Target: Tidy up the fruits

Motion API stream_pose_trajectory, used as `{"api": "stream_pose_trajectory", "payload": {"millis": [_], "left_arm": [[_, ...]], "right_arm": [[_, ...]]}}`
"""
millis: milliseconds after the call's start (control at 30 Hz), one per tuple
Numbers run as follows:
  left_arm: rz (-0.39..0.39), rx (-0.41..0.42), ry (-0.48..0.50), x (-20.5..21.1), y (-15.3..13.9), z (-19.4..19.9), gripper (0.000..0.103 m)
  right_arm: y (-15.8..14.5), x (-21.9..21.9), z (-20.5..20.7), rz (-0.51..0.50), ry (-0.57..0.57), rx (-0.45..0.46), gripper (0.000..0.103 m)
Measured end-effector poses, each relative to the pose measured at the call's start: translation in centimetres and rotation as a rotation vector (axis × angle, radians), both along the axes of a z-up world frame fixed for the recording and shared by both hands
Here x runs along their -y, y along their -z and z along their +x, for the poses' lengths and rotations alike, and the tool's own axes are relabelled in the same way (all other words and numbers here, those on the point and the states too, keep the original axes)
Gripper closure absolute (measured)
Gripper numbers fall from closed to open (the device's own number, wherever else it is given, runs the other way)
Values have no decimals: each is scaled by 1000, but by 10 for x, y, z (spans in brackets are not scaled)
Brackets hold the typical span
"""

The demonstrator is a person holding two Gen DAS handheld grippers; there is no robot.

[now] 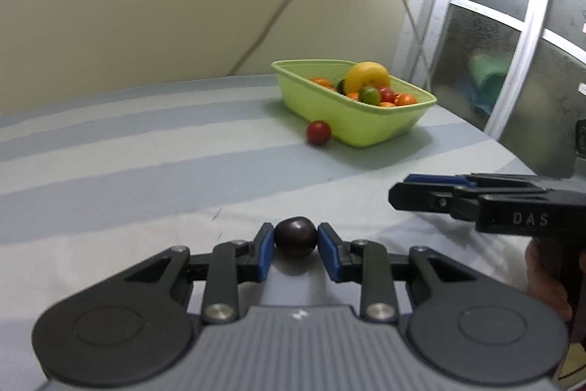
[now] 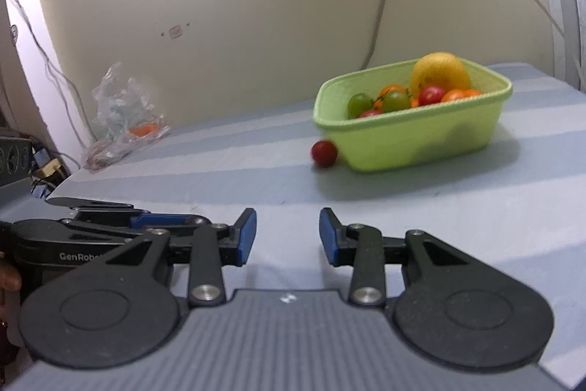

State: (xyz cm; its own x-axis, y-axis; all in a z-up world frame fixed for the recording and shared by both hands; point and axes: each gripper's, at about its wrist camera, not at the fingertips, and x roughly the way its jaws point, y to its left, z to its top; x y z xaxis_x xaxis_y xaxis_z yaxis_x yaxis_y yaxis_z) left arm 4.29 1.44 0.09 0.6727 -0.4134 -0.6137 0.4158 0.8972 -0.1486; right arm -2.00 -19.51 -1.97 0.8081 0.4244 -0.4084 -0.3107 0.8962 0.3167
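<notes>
My left gripper (image 1: 296, 240) is shut on a small dark purple fruit (image 1: 295, 236), held low over the striped grey table (image 1: 146, 171). A green basket (image 1: 366, 127) with a yellow lemon (image 1: 366, 76) and several small orange, red and green fruits stands at the far right. A red fruit (image 1: 318, 132) lies on the table against the basket's near corner. In the right wrist view the basket (image 2: 421, 141) and the red fruit (image 2: 324, 152) lie ahead. My right gripper (image 2: 287, 233) is open and empty. It shows side-on in the left view (image 1: 399, 193), and the left gripper shows in the right wrist view (image 2: 197, 220).
A crumpled clear plastic bag (image 2: 124, 112) with something orange in it lies at the table's far left edge. Cables hang down the cream wall behind, and a window frame (image 1: 432, 24) stands to the right of the basket.
</notes>
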Motion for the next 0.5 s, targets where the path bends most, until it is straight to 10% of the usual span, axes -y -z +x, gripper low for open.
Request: {"api": "stream_pose_trajectory", "payload": {"millis": [500], "left_arm": [[5, 21, -94, -7, -1, -19, 58]], "right_arm": [[3, -18, -16, -48, -16, -17, 62]]}}
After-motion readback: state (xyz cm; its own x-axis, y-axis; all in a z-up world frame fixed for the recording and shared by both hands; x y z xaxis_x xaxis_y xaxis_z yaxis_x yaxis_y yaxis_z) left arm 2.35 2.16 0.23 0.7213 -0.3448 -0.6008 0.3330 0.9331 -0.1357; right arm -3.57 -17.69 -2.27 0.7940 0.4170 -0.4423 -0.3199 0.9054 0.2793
